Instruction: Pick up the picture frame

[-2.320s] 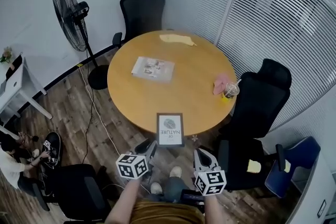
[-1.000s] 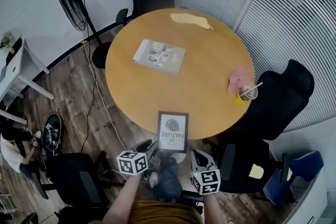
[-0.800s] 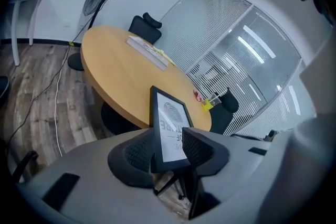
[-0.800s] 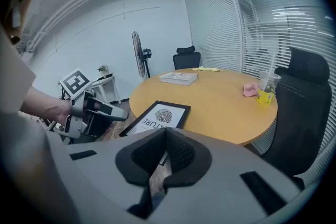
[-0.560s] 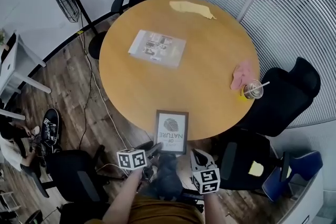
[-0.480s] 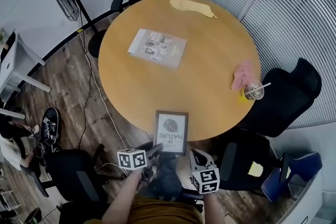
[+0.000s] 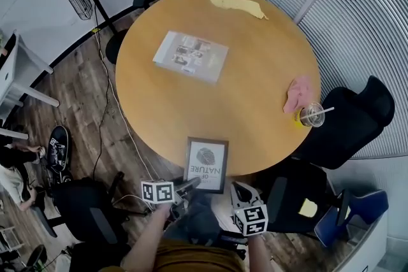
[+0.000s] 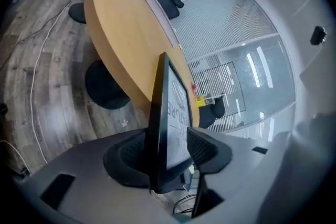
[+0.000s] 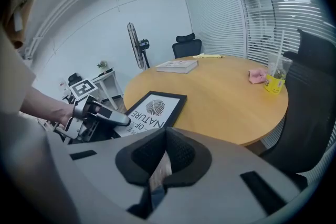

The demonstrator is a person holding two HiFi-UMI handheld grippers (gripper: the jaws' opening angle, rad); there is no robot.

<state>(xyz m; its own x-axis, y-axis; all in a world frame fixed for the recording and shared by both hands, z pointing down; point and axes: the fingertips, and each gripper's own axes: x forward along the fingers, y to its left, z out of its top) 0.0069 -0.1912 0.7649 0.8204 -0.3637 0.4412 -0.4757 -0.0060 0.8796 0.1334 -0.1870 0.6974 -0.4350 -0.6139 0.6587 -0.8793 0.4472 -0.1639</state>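
While its jaws have just spread wide, left gripper (image 7: 190,185) straddles the picture frame (image 7: 206,164) edge, unpressed. Jaws of right gripper (image 9: 164,157): pressed together.

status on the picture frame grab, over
Left gripper open, jaws just opened, straddling near edge of black-framed picture. Right gripper shut, empty. Frame flat on round wooden table, overhanging; nothing on it.
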